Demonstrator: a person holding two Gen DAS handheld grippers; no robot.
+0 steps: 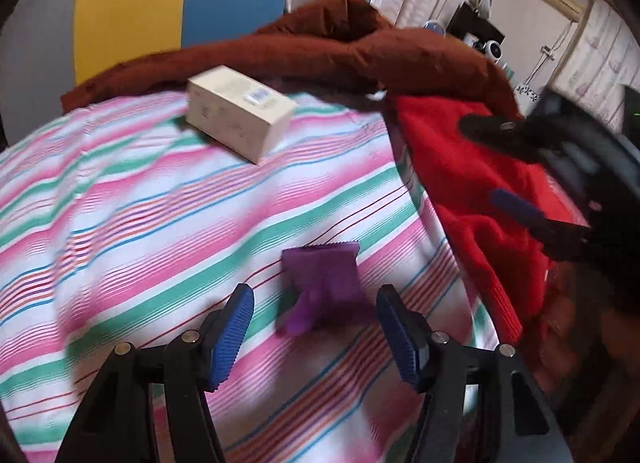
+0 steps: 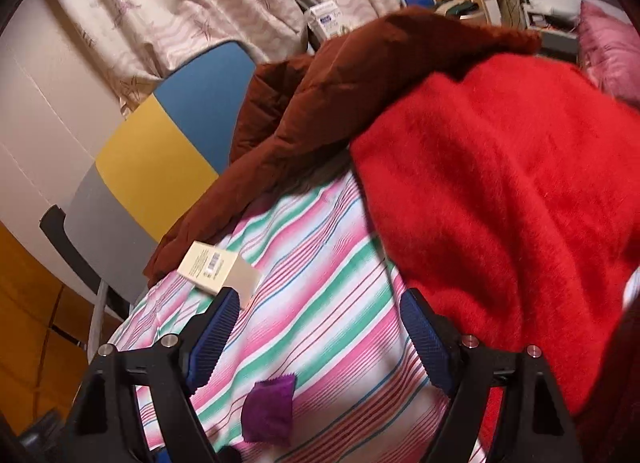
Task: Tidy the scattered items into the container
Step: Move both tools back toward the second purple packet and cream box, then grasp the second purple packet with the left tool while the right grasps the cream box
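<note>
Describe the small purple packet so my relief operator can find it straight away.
Start from the pink, green and white striped bedsheet, with the fluffy red blanket heaped along one side. The small purple foil packet lies flat on the sheet, just ahead of the open left gripper. Unlike the cream cardboard box farther back, it is thin, crinkled, serrated-edged.

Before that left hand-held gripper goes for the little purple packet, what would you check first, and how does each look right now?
1. Left hand-held gripper open: ok.
2. Small purple serrated-edge packet lies between its fingers: ok.
3. Packet lies free on the striped pink-green sheet: ok.
4. Right hand-held gripper open, empty: ok.
5. Cream cardboard box apart from the packet: ok.
6. Container in sight: not ok.
</note>
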